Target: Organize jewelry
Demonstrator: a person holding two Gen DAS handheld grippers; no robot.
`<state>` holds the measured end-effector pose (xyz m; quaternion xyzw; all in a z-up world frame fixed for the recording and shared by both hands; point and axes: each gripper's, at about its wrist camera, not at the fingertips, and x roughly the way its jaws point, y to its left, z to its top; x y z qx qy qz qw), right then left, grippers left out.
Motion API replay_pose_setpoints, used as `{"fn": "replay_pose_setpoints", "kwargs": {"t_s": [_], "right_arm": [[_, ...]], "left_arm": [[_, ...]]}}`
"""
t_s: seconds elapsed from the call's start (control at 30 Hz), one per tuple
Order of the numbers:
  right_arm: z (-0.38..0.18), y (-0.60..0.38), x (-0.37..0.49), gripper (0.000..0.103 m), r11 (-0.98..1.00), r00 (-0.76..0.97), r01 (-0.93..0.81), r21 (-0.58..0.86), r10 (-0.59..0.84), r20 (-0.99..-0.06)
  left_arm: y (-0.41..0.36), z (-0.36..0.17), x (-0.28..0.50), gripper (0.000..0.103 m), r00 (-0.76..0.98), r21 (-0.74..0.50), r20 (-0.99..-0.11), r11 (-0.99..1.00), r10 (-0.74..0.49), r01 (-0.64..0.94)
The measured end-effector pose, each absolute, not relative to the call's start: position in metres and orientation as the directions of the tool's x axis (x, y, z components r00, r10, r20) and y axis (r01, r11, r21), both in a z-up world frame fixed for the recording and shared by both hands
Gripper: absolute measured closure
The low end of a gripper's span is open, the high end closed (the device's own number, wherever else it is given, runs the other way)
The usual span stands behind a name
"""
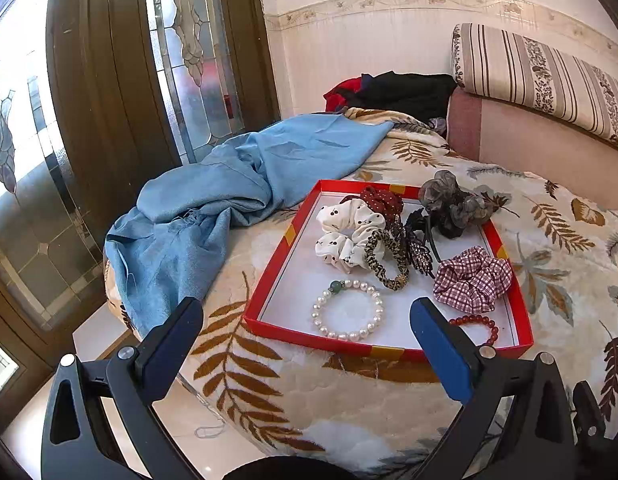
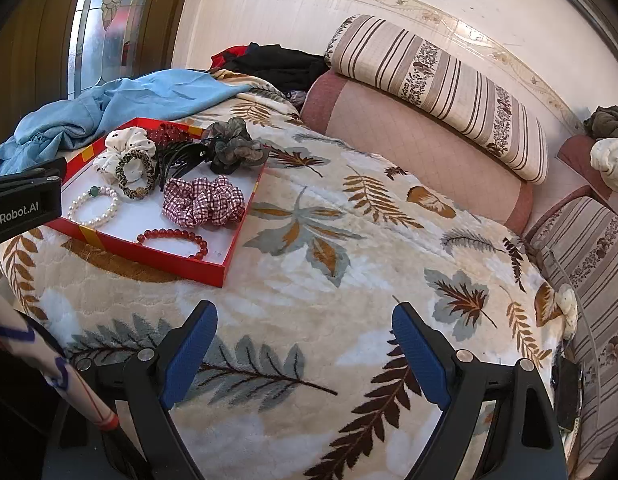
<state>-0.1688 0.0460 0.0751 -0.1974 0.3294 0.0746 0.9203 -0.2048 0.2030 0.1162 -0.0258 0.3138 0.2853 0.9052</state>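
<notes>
At twelve o'clock of our spread, empty left gripper (image 1: 307,334) lies the pearl bracelet (image 1: 348,311); we judge sorting unstarted, reaching it next

Left wrist view looks forward and down along its own fingers, close over the near edge of the red tray (image 1: 265,280) on the leaf-print blanket (image 1: 269,392), facing the glass door (image 1: 189,60). Right wrist view sits further right, tilted down over open blanket, facing the striped cushion (image 2: 437,92). Both views share the tray, the blue cloth (image 1: 213,216) and the blanket.
</notes>
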Motion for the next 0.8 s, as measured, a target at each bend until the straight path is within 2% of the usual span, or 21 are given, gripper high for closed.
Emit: {"fn": "replay_pose_setpoints", "kwargs": {"t_s": [0.4,0.63,0.8], "right_arm": [[0.075,0.046,-0.169,0.011,0.910,0.770,-0.268,-0.317,0.005,-0.637],[0.072,0.042,-0.168,0.011,0.913,0.767,-0.255,-0.318,-0.009,-0.642],[0.074,0.026,-0.164,0.011,0.932,0.759,-0.222,-0.287,-0.020,-0.651]], "left_arm": [[0.203,0.115,-0.205,0.000,0.634,0.141,-0.585,0.833,0.506,-0.535],[0.208,0.113,-0.201,0.000,0.582,0.186,-0.608,0.810,0.539,-0.556],[0.186,0.121,-0.203,0.000,0.616,0.249,-0.560,0.822,0.554,-0.512]]}}
